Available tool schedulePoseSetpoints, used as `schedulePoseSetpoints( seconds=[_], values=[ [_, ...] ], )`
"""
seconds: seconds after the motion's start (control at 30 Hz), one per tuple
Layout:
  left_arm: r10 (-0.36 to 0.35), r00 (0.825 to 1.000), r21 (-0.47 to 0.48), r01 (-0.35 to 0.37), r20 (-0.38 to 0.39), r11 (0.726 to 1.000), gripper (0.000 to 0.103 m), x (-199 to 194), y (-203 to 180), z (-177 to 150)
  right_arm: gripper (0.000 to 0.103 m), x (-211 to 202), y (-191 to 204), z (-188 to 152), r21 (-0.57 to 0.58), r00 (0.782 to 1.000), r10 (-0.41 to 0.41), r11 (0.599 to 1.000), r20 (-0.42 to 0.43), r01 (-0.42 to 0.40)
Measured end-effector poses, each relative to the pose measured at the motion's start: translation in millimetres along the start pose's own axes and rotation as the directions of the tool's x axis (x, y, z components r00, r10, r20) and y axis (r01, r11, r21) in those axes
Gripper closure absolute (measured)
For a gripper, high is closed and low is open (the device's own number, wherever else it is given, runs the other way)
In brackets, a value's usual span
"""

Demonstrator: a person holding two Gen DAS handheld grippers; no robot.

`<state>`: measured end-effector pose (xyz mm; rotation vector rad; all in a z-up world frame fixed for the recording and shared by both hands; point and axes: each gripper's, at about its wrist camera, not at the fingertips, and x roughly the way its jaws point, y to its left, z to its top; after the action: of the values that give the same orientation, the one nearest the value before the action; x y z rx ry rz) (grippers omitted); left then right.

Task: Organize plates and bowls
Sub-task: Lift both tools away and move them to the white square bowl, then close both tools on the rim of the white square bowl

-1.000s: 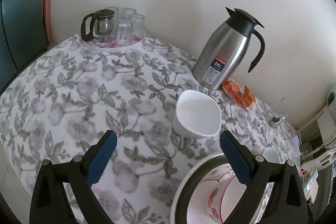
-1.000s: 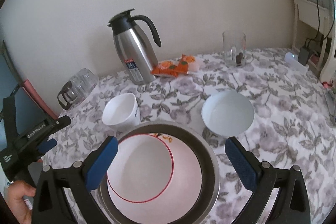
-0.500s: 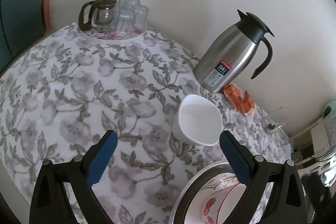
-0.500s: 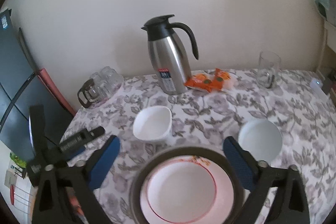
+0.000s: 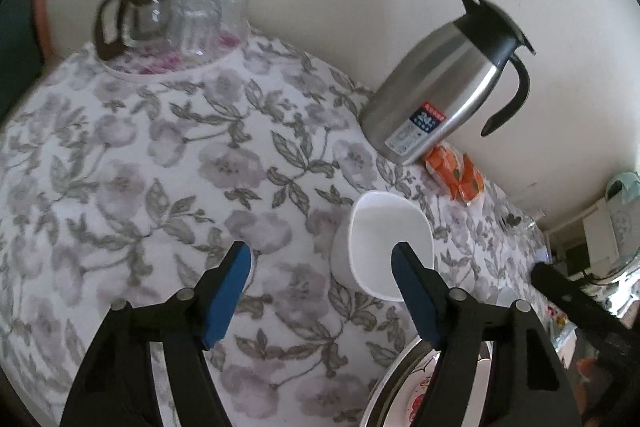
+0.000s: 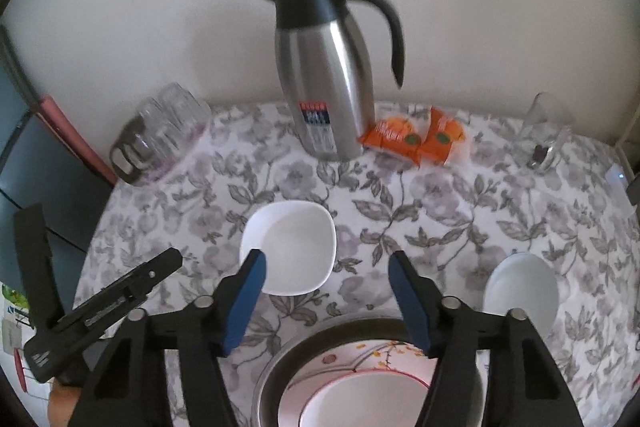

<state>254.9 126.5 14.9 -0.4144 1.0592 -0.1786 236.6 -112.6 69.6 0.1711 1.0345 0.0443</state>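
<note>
A white square bowl (image 5: 384,247) (image 6: 292,243) stands on the flowered tablecloth (image 5: 160,187). My left gripper (image 5: 320,251) hovers just left of it, jaws closing, with only cloth between the blue pads. My right gripper (image 6: 327,259) hangs above the bowl's near edge, jaws closing, and the pads touch nothing. A metal basin (image 6: 320,335) (image 5: 396,375) at the near edge holds red-rimmed flowered plates (image 6: 360,383). A round white bowl (image 6: 520,291) stands to the right of the basin.
A steel jug (image 6: 324,75) (image 5: 444,95) stands by the wall with orange packets (image 6: 416,139) beside it. A tray with a glass teapot and several glasses (image 5: 172,23) is at the far left, and a glass mug (image 6: 544,131) at the far right. The left tool's black frame (image 6: 100,311) shows over the table's left edge.
Both pairs of jaws have narrowed. The right gripper has swung left, from over the basin to in front of the square bowl. The left gripper has moved nearer the tablecloth and the bowl.
</note>
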Motion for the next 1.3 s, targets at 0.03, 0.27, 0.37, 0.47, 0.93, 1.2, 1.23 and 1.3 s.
schedulePoseSetpoints(
  seconds=[0.03, 0.27, 0.37, 0.47, 0.93, 1.2, 1.23, 1.3],
  values=[
    [-0.008, 1.000, -0.001, 0.008, -0.013, 1.000, 0.030, 4.4, 0.3, 1.2, 0.046, 10.4, 0.8, 1.6, 0.000, 1.000, -0.012, 1.000, -0.026, 0.012],
    [-0.022, 0.996, 0.008, 0.023, -0.090, 1.000, 0.040, 45.3, -4.3, 12.9, 0.058, 70.9, 0.5, 5.9, 0.028, 0.986, -0.047, 0.998, -0.160, 0.052],
    [-0.033, 0.993, 0.023, 0.035, -0.114, 0.999, 0.042, 60.8, -11.0, 13.5, 0.058, 90.9, 0.9, 6.6, 0.033, 0.980, -0.061, 0.997, -0.192, 0.068],
    [0.000, 0.991, 0.056, 0.008, -0.133, 0.998, 0.052, 77.5, -19.3, 13.2, 0.065, 108.0, 1.9, 5.7, 0.031, 0.971, -0.081, 0.995, -0.226, 0.091],
    [0.005, 0.984, 0.050, 0.004, -0.178, 0.999, 0.079, 108.0, -22.0, 7.0, 0.095, 135.6, 2.6, 3.1, 0.050, 0.962, -0.070, 0.995, -0.265, 0.086],
    [0.008, 0.988, 0.059, 0.001, -0.152, 0.998, 0.095, 99.9, -23.5, 2.9, 0.095, 130.6, 2.0, 2.8, 0.055, 0.967, -0.057, 0.996, -0.248, 0.073],
    [0.008, 0.989, 0.061, 0.001, -0.149, 0.998, 0.095, 98.5, -23.5, 3.0, 0.095, 127.9, 2.4, 3.3, 0.054, 0.969, -0.050, 0.996, -0.243, 0.065],
    [0.005, 0.990, 0.061, 0.003, -0.142, 0.998, 0.095, 93.3, -24.3, 2.7, 0.095, 120.0, 2.9, 5.3, 0.049, 0.973, -0.039, 0.997, -0.228, 0.052]
  ],
)
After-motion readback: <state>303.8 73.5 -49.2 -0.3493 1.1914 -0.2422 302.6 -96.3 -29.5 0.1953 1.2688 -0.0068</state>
